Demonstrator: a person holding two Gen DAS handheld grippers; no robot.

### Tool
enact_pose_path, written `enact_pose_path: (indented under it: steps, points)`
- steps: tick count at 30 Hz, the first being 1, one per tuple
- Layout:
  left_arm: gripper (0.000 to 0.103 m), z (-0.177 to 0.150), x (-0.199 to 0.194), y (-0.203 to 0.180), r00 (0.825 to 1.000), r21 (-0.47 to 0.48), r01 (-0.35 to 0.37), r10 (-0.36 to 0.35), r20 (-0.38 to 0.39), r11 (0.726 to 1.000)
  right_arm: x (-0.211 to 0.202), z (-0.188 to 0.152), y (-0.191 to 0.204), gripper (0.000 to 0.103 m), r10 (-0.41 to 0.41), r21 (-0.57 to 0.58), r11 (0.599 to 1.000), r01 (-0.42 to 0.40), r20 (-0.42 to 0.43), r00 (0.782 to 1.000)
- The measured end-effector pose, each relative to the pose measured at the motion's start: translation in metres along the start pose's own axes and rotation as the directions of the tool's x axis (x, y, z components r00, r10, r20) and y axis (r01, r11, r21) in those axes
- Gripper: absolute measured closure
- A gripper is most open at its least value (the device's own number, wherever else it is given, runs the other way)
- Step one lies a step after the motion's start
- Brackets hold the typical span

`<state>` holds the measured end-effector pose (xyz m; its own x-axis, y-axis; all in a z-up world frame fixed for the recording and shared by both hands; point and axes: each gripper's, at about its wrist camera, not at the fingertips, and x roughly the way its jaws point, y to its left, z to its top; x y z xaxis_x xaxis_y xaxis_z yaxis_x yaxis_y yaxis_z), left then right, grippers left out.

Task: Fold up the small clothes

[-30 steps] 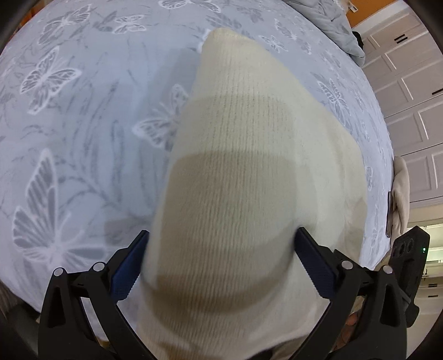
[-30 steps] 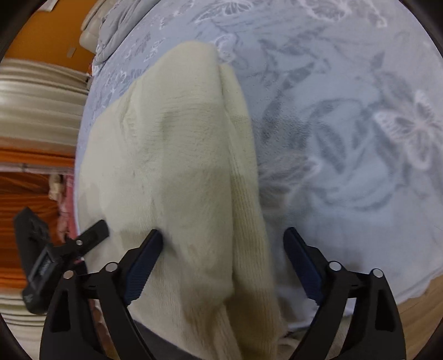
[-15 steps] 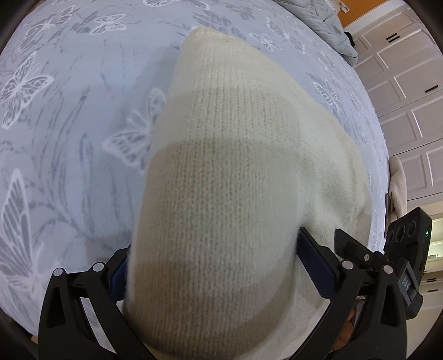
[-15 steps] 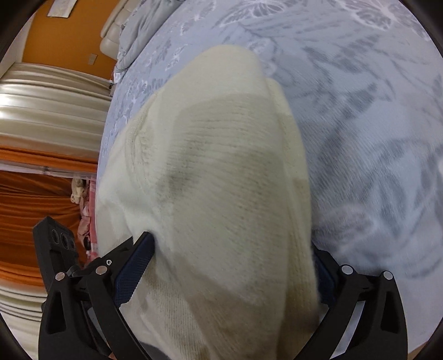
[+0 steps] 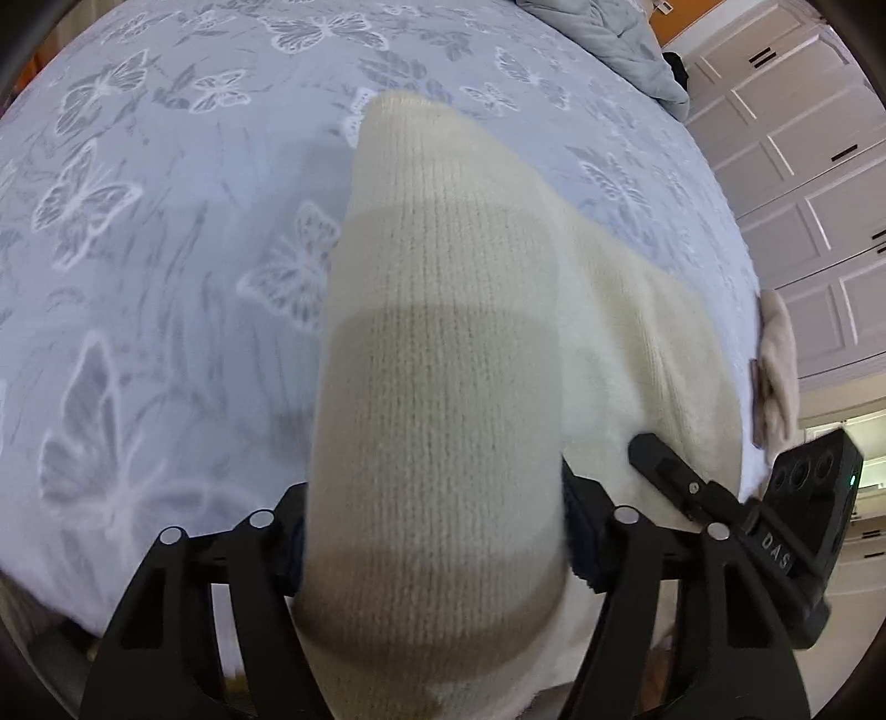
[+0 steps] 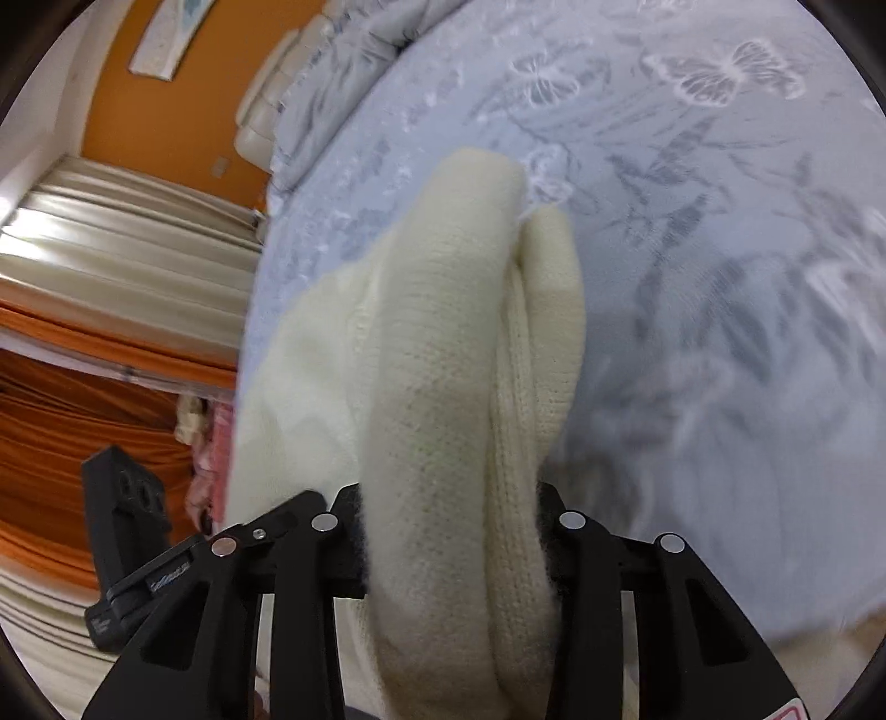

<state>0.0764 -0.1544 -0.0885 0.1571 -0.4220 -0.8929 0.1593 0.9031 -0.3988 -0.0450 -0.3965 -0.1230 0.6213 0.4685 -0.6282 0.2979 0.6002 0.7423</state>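
Note:
A cream knitted garment [image 5: 443, 343] lies on the lavender butterfly bedspread [image 5: 138, 249] and rises toward both cameras. My left gripper [image 5: 432, 531] is shut on a thick fold of it, which fills the gap between the jaws. My right gripper [image 6: 451, 531] is shut on another bunched fold of the same garment [image 6: 443, 360], its jaws pressed tight against the knit. The right gripper also shows in the left wrist view [image 5: 775, 515], close at the right; the left gripper shows in the right wrist view [image 6: 133, 548] at the left.
A grey quilt [image 5: 609, 39] lies at the far end of the bed. White wardrobe doors [image 5: 803, 166] stand beyond the right side. A beige cloth [image 5: 781, 365] hangs at the bed's right edge. Orange curtains [image 6: 83, 443] and a padded headboard [image 6: 271, 105] show in the right wrist view.
Both grippers have closed from wide open onto folds of the cream garment. The garment has been gathered and lifted toward the cameras, and the two grippers have come closer together.

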Motion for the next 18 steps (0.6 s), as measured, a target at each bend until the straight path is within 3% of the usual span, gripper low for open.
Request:
enact_pose_path:
  steps: [4,11,15,18]
  points:
    - [0.037,-0.028,-0.038,-0.018,1.000,0.089,0.011,-0.013,0.013,0.996,-0.048,-0.029,0.023,0.066,0.008,-0.039,0.999,-0.006,0.069,0.998]
    - [0.037,-0.058,-0.123,-0.069,0.990,0.246,0.006,-0.040,0.133,0.969,-0.137,-0.055,0.073,0.066,0.055,-0.116,0.993,-0.030,0.219,0.974]
    - [0.036,-0.066,-0.176,-0.092,0.969,0.323,0.000,-0.080,0.235,0.947,-0.182,-0.061,0.112,0.066,0.103,-0.199,0.979,-0.043,0.307,0.946]
    - [0.036,-0.072,-0.215,-0.100,0.942,0.362,-0.003,-0.118,0.313,0.932,-0.204,-0.066,0.138,0.066,0.141,-0.249,0.967,-0.052,0.355,0.924]
